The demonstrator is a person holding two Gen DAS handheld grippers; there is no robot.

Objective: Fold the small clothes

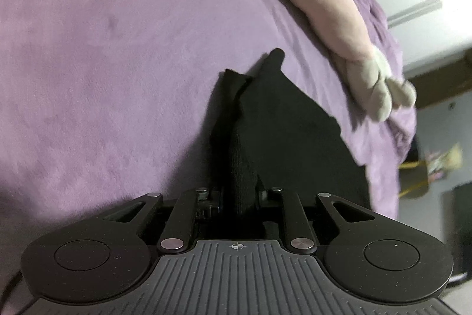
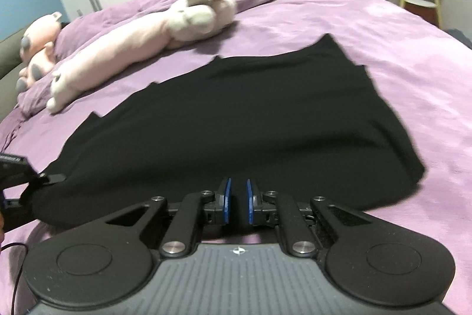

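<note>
No writing is legible anywhere. The left gripper (image 1: pixel 240 194) has its jaws clamped on a bunched corner of the black knit garment (image 2: pixel 236 120), which lies spread across the purple bed cover (image 2: pixel 383 43). The right gripper (image 2: pixel 237 202) has its jaws narrow and closing over the garment's near edge, with black fabric in the gap.

A bunched fold of the black knit garment (image 1: pixel 283 120) is clamped between the jaws of the left gripper (image 1: pixel 242 197), the cloth draped away over the purple fleece bed cover (image 1: pixel 103 64). A long pale pink plush toy (image 1: pixel 333 16) is seen lying just beyond the garment.
</note>
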